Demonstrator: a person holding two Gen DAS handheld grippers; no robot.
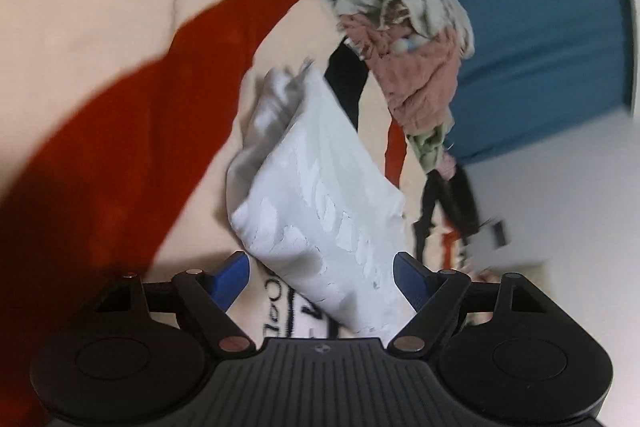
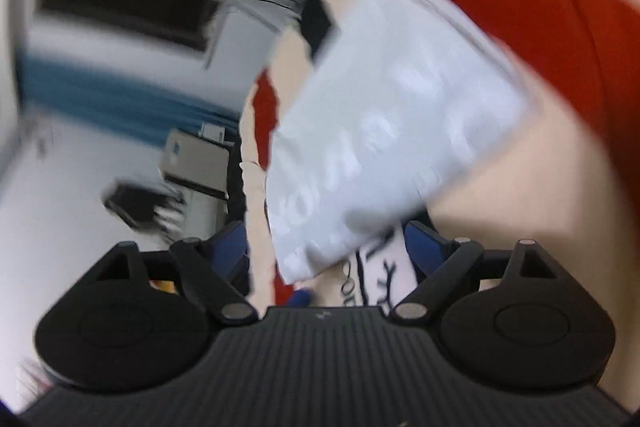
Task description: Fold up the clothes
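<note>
A folded light grey garment (image 1: 320, 195) with pale lettering lies on a cream and red patterned cloth surface (image 1: 132, 131). My left gripper (image 1: 322, 275) is open, its blue-padded fingers (image 1: 236, 271) on either side of the garment's near end. In the blurred right wrist view the same grey garment (image 2: 384, 131) lies ahead. My right gripper (image 2: 326, 247) is open, with its fingers (image 2: 424, 247) beside the garment's near corner. Neither gripper holds anything.
A heap of unfolded clothes (image 1: 408, 47) in pink, green and white sits beyond the grey garment. A blue panel (image 1: 540, 59) and white wall are behind it. In the right wrist view a grey box (image 2: 196, 163) and dark object (image 2: 136, 203) stand at left.
</note>
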